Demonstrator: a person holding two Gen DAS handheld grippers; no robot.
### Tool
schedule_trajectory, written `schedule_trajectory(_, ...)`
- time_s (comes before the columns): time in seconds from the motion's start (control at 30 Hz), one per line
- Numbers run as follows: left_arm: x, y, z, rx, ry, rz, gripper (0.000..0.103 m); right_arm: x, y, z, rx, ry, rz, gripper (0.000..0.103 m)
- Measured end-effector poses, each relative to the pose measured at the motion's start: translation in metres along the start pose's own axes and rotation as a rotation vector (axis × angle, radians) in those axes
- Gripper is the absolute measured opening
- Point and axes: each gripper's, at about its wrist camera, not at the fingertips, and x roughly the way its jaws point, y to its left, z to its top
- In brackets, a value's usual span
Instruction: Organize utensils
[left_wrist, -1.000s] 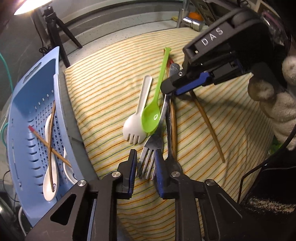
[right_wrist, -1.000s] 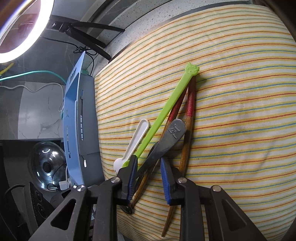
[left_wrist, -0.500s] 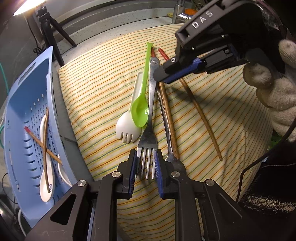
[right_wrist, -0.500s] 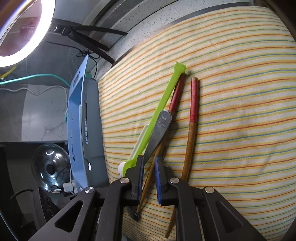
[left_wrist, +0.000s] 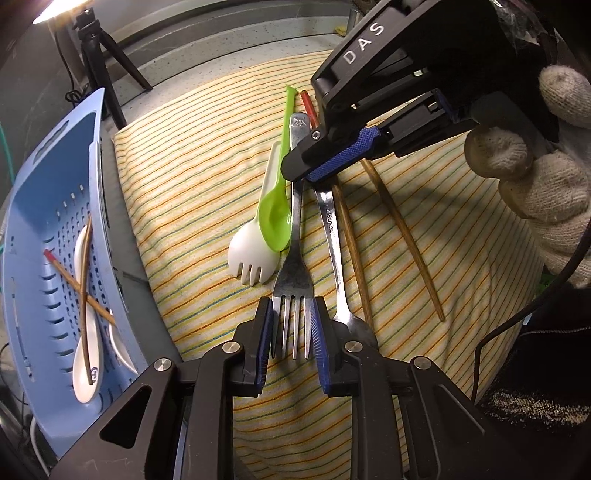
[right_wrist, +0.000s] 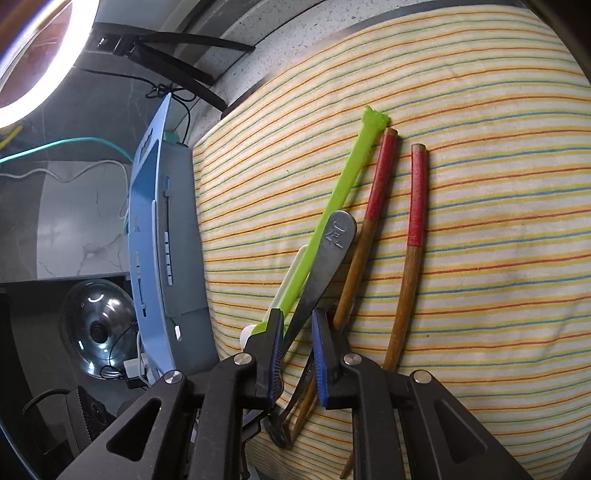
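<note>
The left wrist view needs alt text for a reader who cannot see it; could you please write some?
The left tool straddles the tines of a metal fork on a striped cloth, while the right tool reaches its handle. A green spoon, white spork and chopsticks lie alongside; a blue basket sits left.

On the cloth (left_wrist: 192, 192) the utensils lie in a near-parallel row: spork (left_wrist: 255, 254) leftmost, spoon (left_wrist: 275, 218) overlapping it, then the fork (left_wrist: 295, 258) (its tines between the left gripper's (left_wrist: 291, 332) fingers), a second metal utensil (left_wrist: 332, 236), and two chopsticks (left_wrist: 402, 229) rightmost. The basket (left_wrist: 33, 206) sits left of the cloth, with crossed chopsticks lying on spoons inside.
</note>
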Motion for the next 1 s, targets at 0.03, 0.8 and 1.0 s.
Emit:
schedule_trajectory(0.03,0.0,0.001,0.0,-0.002,-0.001,-0.002,0.02,0.001,0.001,0.001,0.001,-0.002,-0.003,0.015)
schedule_trajectory(0.8,0.008,-0.002,-0.006,-0.018,-0.028,0.01,0.022,-0.004,0.002,-0.003,0.002,-0.019,-0.002,0.011)
schedule_trajectory(1.0,-0.002,-0.004,-0.013,-0.04,-0.052,0.009,0.022,-0.009,0.005,-0.007,0.002,-0.019,0.021,0.009)
